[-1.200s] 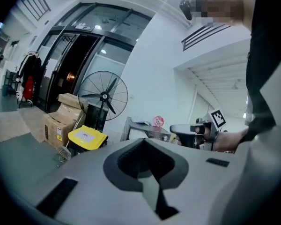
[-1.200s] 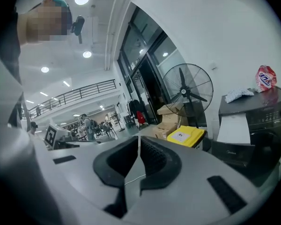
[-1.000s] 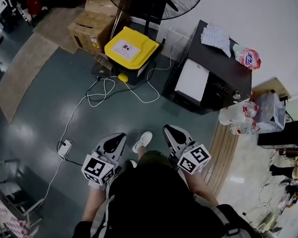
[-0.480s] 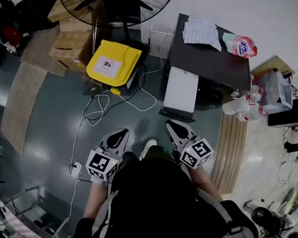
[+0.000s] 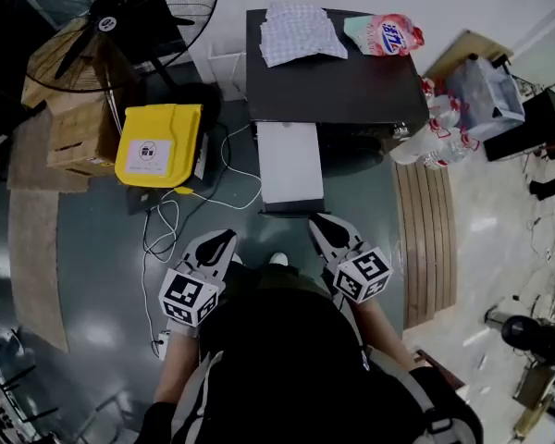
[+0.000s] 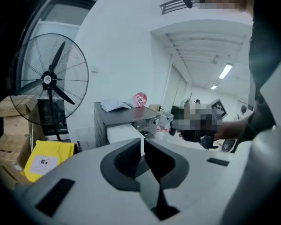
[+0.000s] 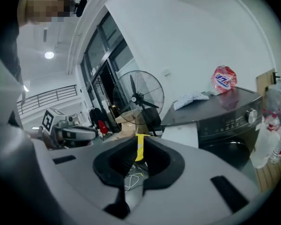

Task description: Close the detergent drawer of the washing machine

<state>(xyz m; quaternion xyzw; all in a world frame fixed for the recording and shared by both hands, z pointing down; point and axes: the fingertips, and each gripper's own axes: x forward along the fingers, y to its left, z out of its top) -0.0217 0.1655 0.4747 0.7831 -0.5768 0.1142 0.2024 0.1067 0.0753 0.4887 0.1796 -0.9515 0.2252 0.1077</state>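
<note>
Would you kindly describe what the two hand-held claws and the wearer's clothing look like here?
The left claw and right claw match: pale grey wedge-shaped shells with black ribbed pads inside. Each carries a white cube with black square markers: left cube, right cube. No cables show on them. The person wears a dark top.
</note>
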